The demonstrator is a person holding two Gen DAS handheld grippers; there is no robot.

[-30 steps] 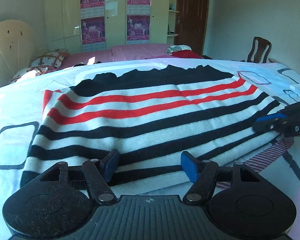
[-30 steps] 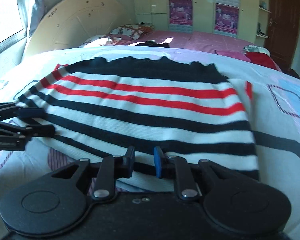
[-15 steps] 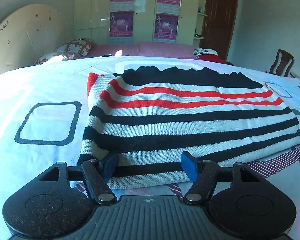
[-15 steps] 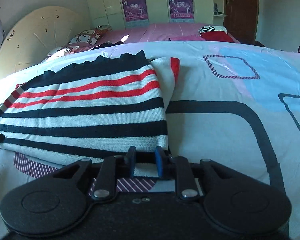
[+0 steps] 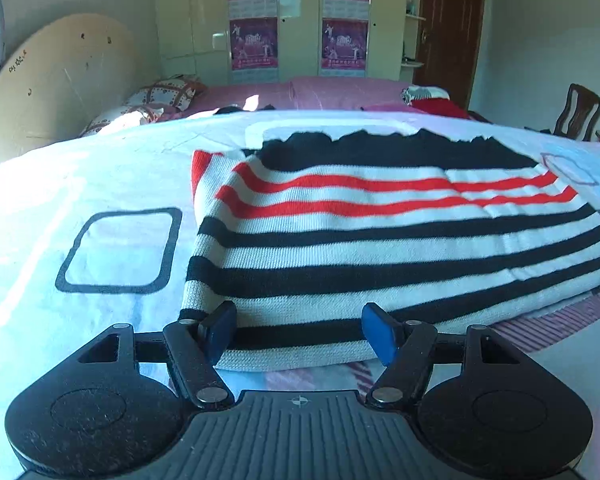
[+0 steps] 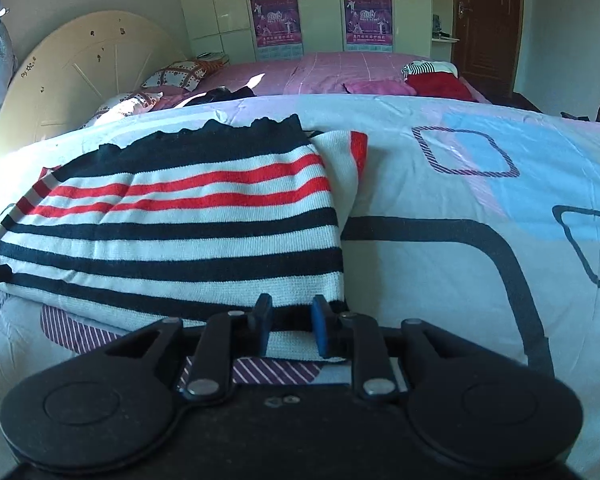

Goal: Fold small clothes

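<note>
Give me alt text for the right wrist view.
The right gripper sits at the near right corner of a folded striped sweater lying on a patterned bedsheet, its jaws narrowly apart with the white hem between them. A wardrobe stands behind.

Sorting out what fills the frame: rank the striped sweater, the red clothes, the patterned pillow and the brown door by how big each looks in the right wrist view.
1. striped sweater, by far the largest.
2. brown door.
3. red clothes and patterned pillow look about alike; both lie far back, so I won't rank them.
</note>
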